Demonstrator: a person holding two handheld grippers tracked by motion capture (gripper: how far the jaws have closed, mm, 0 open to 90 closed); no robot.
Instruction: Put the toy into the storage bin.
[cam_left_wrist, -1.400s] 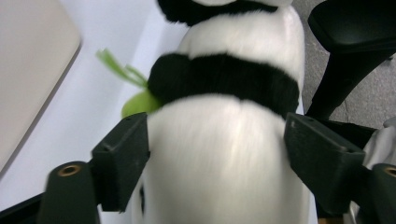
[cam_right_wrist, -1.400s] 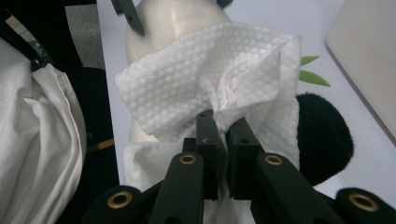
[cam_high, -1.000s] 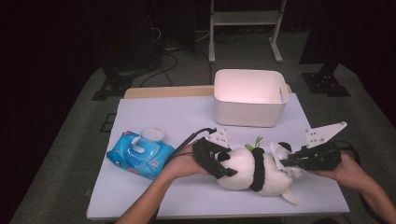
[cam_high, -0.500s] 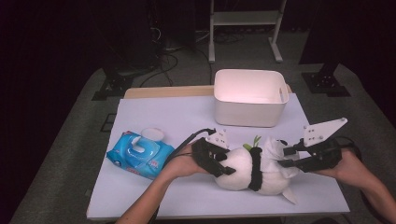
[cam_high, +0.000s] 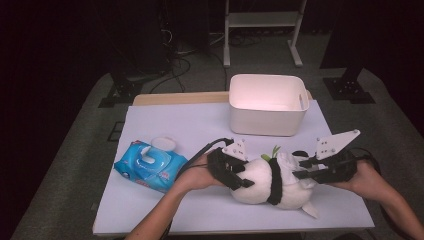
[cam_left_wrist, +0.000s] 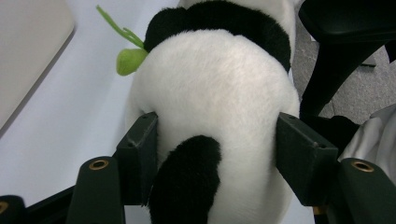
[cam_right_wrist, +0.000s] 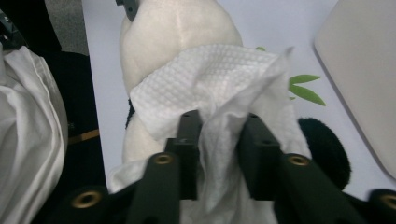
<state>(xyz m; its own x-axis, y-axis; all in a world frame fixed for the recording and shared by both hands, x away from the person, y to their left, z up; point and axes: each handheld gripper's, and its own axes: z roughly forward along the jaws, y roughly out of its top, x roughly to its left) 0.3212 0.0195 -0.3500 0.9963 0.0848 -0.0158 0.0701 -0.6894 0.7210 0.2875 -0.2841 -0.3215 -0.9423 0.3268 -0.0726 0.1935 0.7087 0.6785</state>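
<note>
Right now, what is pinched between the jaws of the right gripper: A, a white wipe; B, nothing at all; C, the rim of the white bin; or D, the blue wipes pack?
A: in the right gripper view, the right gripper has its jaws closed on a crumpled white wipe laid against the panda plush, while the blue wipes pack lies apart on the table.

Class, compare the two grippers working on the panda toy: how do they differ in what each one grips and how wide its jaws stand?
The left gripper clamps the panda's plump body, jaws spread wide; the right gripper pinches a thin white wipe, jaws close together. The left comes in at one end of the toy, the right at the other. Both have black jaws, and both have just been closing.
</note>
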